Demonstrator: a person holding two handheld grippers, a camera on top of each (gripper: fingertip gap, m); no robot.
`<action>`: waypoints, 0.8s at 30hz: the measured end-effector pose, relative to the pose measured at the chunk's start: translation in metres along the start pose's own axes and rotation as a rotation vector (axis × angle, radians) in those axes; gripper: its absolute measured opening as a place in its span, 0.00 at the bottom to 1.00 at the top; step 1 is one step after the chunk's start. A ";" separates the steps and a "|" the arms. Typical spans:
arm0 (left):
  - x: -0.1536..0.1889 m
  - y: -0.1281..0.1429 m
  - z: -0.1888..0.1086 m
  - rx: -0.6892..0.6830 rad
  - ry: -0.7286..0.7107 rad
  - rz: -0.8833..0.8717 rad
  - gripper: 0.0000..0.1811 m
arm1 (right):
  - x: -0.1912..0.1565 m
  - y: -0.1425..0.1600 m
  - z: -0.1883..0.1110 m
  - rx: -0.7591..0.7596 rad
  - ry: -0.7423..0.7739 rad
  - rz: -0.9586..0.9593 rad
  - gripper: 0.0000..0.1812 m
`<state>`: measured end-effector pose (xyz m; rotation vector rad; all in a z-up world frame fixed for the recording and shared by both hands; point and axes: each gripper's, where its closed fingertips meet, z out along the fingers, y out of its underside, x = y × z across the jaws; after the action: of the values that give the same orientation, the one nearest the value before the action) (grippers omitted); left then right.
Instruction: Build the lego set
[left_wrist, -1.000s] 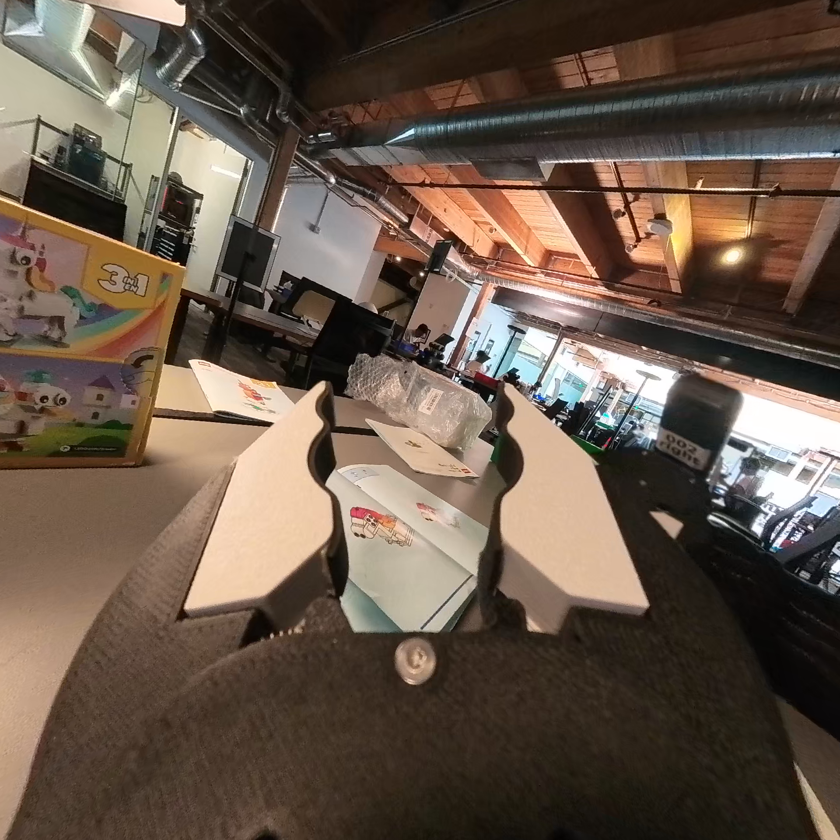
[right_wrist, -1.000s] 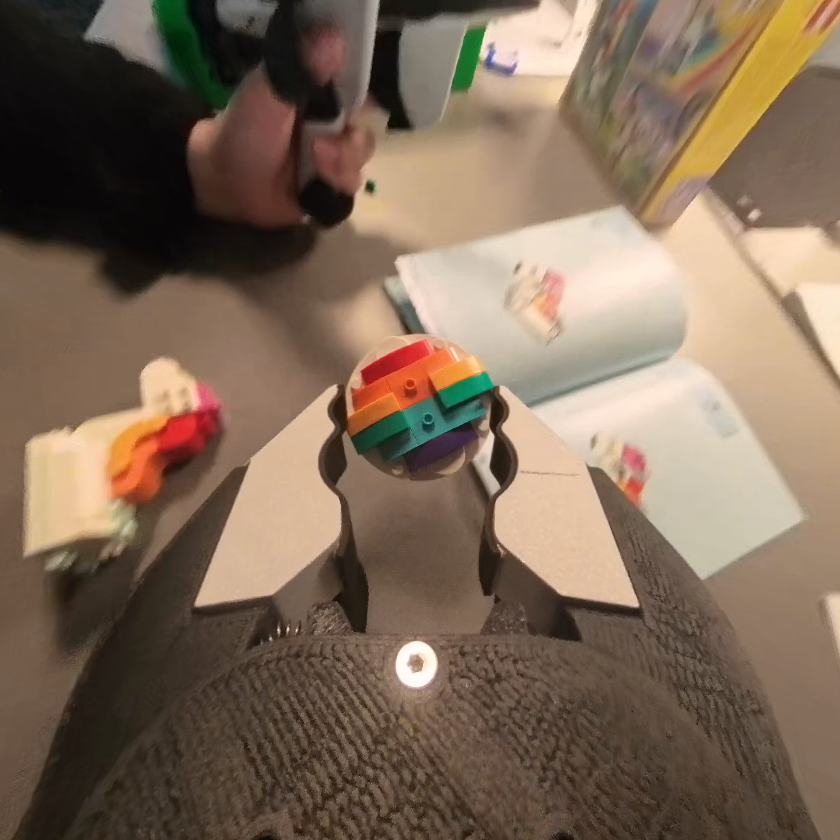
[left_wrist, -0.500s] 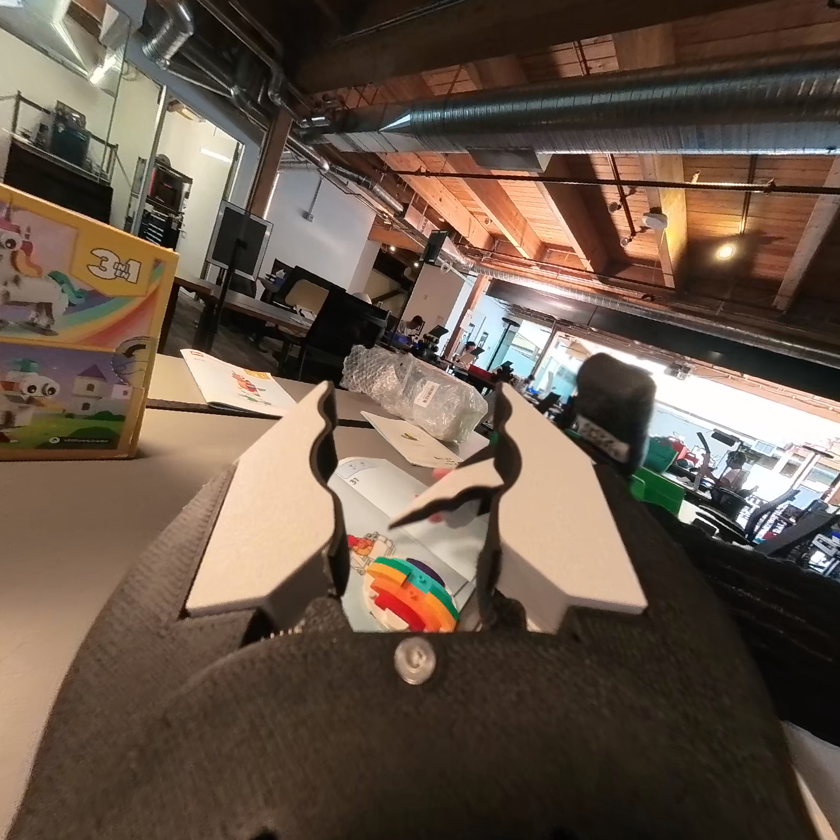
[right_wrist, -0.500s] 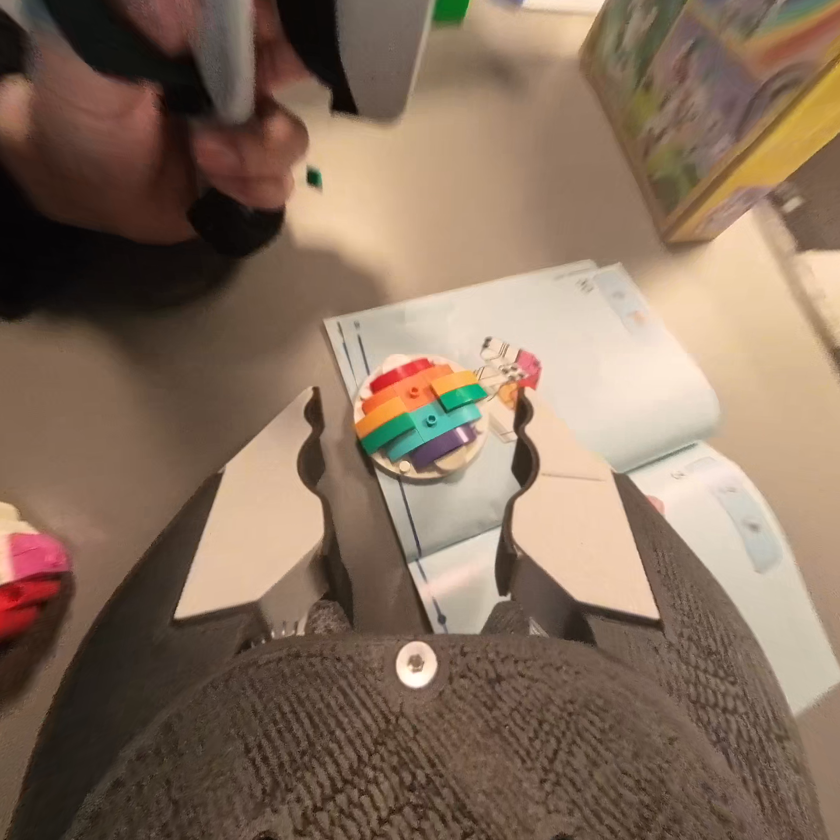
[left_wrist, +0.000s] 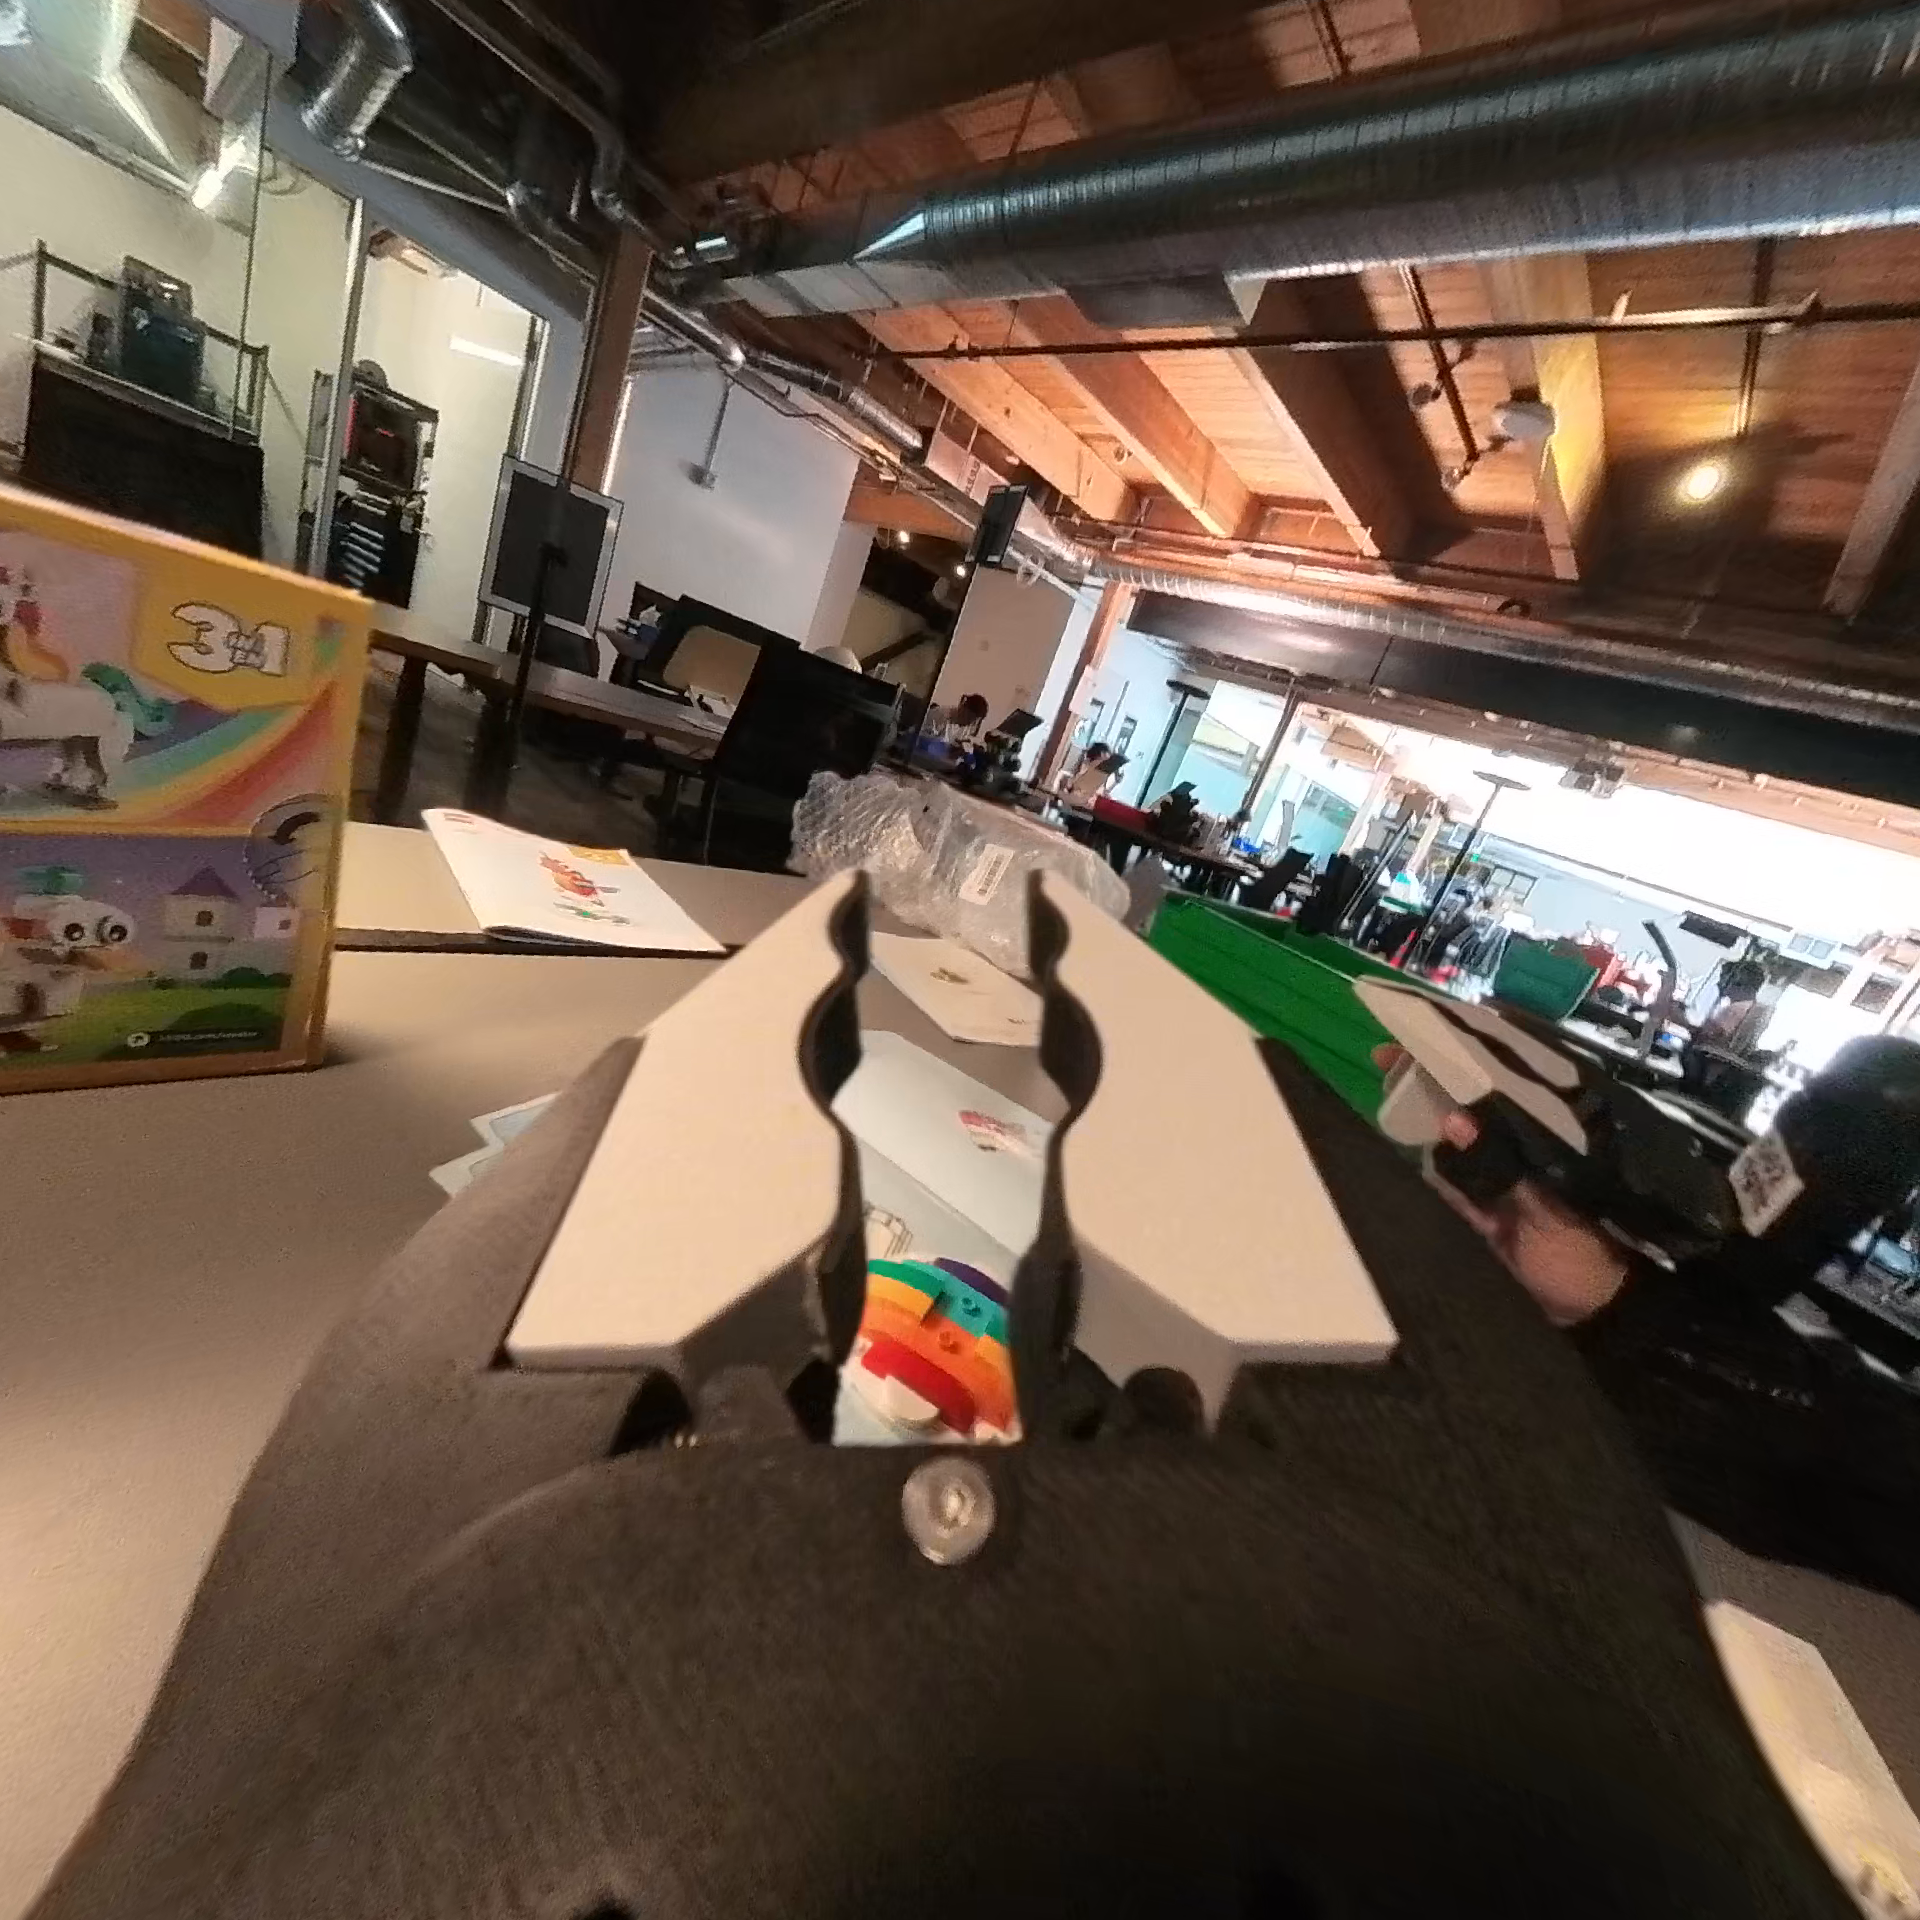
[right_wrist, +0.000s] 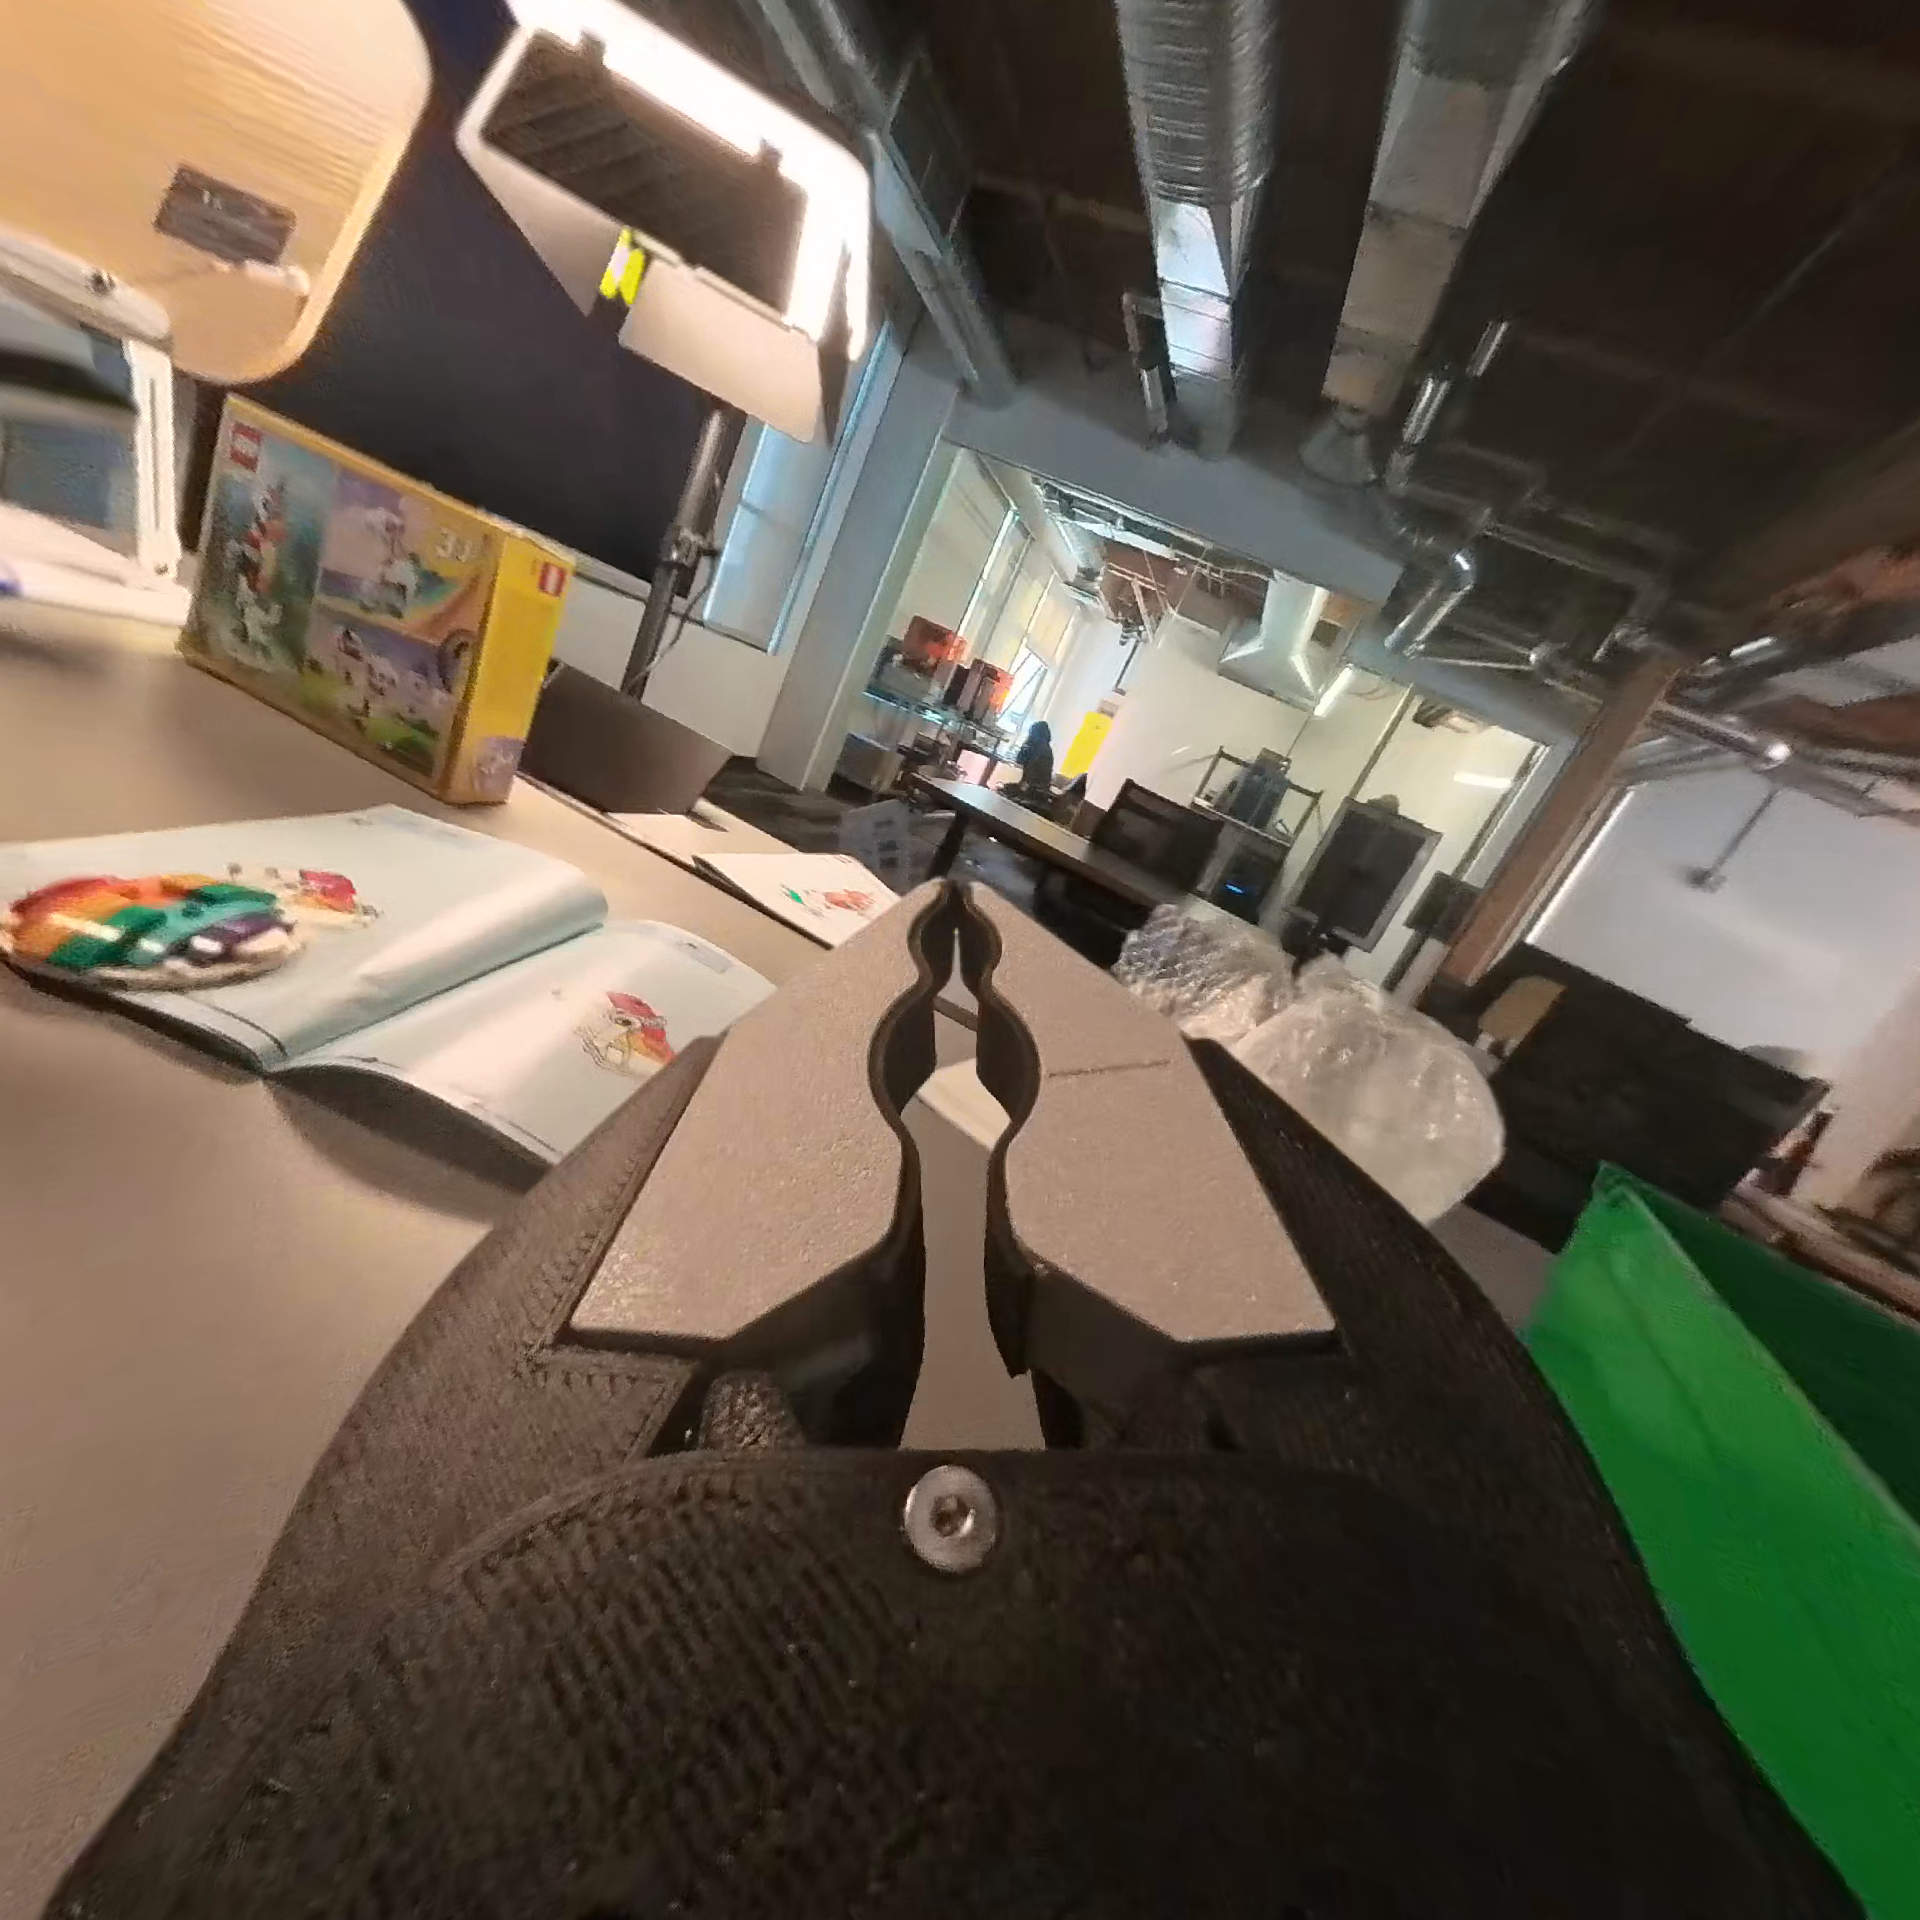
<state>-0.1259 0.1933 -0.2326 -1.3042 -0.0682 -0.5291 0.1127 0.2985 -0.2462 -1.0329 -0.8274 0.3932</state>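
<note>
Bare table (right_wrist: 208, 1247) left of right gripper (right_wrist: 954, 914); green bin (right_wrist: 1745, 1403) blocks right side.

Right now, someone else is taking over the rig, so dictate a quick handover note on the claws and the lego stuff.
Left claw: open, empty, low over the rainbow disc.
Right claw: shut, empty, off to the disc's right.
The rainbow disc lies on the open instruction booklet; the lego box stands behind it, a green bin at right.
Done: rainbow disc looks assembled and set down.
Left: the rest of the set; no other pieces are in view.
</note>
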 end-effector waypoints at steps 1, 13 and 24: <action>0.007 -0.001 0.000 -0.008 0.021 0.022 0.09 | -0.006 0.002 0.002 -0.015 -0.016 -0.039 0.00; 0.110 -0.021 -0.056 -0.290 0.117 0.594 0.09 | -0.030 0.010 0.009 -0.062 -0.077 -0.239 0.00; -0.053 -0.158 -0.228 -0.579 -0.659 0.656 0.34 | -0.012 0.020 0.012 -0.108 -0.030 -0.092 0.00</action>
<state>-0.2923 -0.0264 -0.1726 -1.9096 -0.0269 0.4945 0.0974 0.3069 -0.2656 -1.0865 -0.9274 0.2883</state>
